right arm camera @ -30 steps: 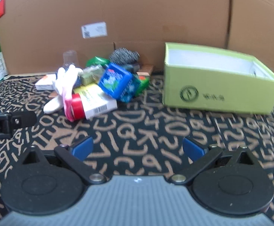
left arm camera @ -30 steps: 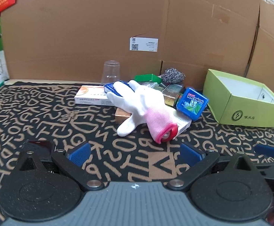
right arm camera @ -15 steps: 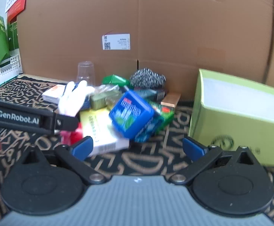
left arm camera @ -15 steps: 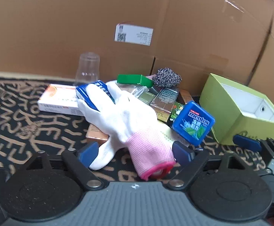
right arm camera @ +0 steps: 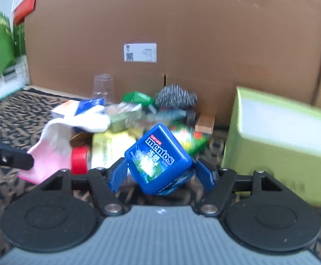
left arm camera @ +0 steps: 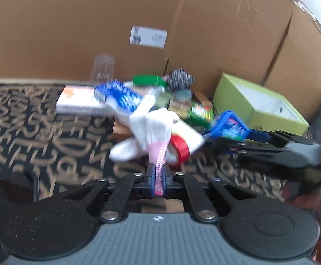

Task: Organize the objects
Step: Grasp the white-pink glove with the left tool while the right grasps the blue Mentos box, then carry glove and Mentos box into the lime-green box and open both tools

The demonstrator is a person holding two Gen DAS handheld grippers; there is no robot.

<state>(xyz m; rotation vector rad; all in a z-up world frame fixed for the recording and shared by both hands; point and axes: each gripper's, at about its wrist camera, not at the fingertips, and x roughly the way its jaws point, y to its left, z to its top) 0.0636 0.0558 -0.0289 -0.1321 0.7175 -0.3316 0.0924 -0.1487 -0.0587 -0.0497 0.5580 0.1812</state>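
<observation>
Makeshift recording setup, cardboard backdrop (right arm camera: pixel 182 33), letter-patterned mat (left arm camera: pixel 39 132), piled household odds and ends

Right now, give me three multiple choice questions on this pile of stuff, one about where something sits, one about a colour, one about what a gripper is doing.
1. Where is the steel wool scourer?
A. inside the green box
B. at the back of the pile, by the cardboard wall
C. between the right gripper's fingers

2. What colour is the glove's cuff?
A. pink
B. black
C. yellow

3. What is the left gripper doing?
A. standing wide open
B. shut on the glove's cuff
C. shut on the clear plastic cup

Answers:
1 B: it sits behind the other items, close to the cardboard wall.
2 A: the knit cuff between the pads is pink.
3 B: the pads pinch the pink cuff.
</observation>
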